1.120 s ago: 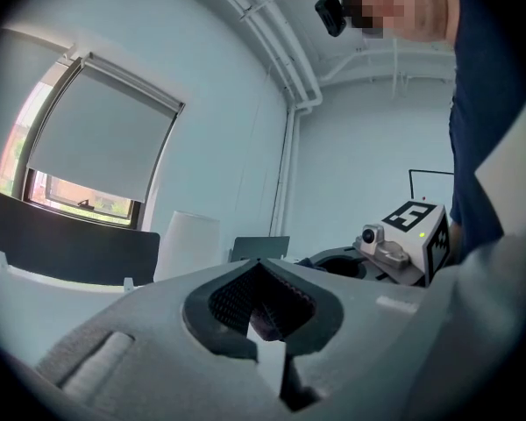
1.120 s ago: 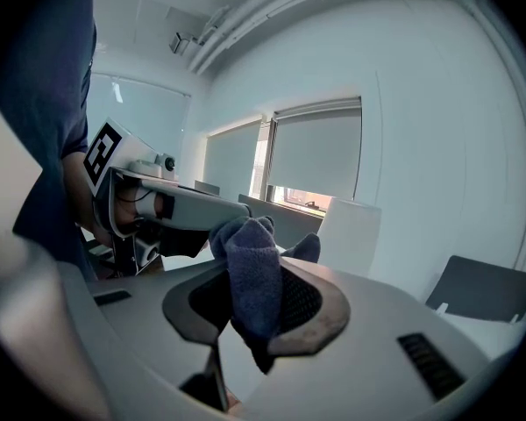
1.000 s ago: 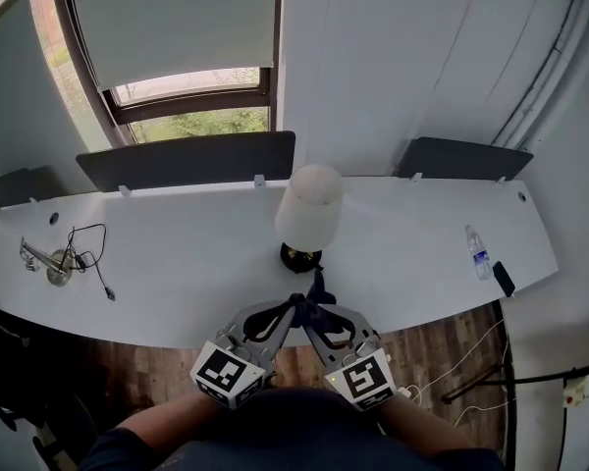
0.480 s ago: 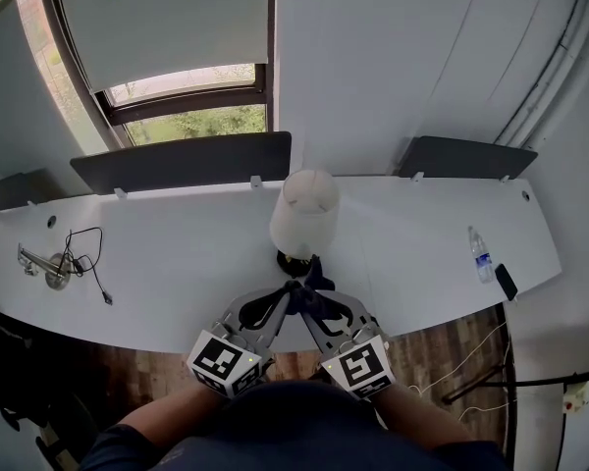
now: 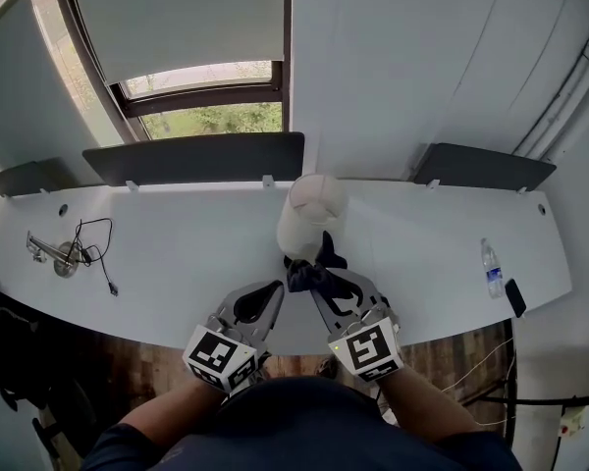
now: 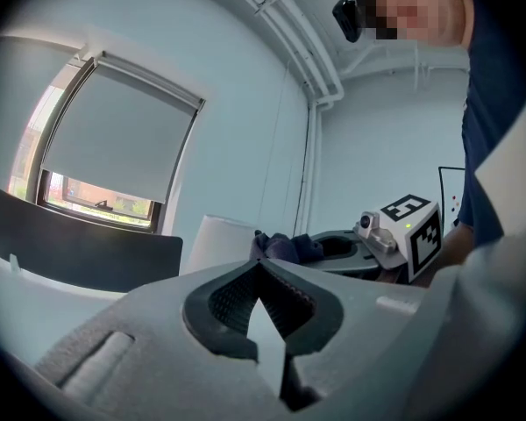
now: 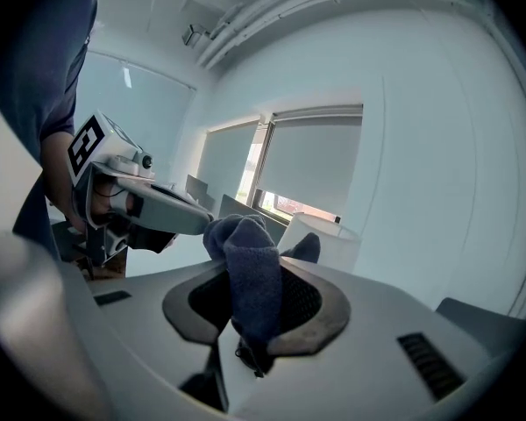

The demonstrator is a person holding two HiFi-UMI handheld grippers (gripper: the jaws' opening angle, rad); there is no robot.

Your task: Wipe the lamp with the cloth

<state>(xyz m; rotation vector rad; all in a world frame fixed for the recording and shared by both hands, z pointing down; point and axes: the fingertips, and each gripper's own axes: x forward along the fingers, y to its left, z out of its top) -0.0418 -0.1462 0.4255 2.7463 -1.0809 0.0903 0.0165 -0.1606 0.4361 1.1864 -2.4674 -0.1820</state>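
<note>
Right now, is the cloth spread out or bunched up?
Bunched up: the cloth is a crumpled wad pinched in the right tool, no flat part visible.

Before me a long white desk (image 5: 177, 253) curves beneath pale walls (image 5: 422, 67); a half-blinded window (image 5: 211, 116) shows greenery, with wood floor (image 5: 471, 361) below.

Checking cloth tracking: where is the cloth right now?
Head view, centre: the cloth is clamped in the right gripper, just in front of the lamp, right of the left gripper.
</note>
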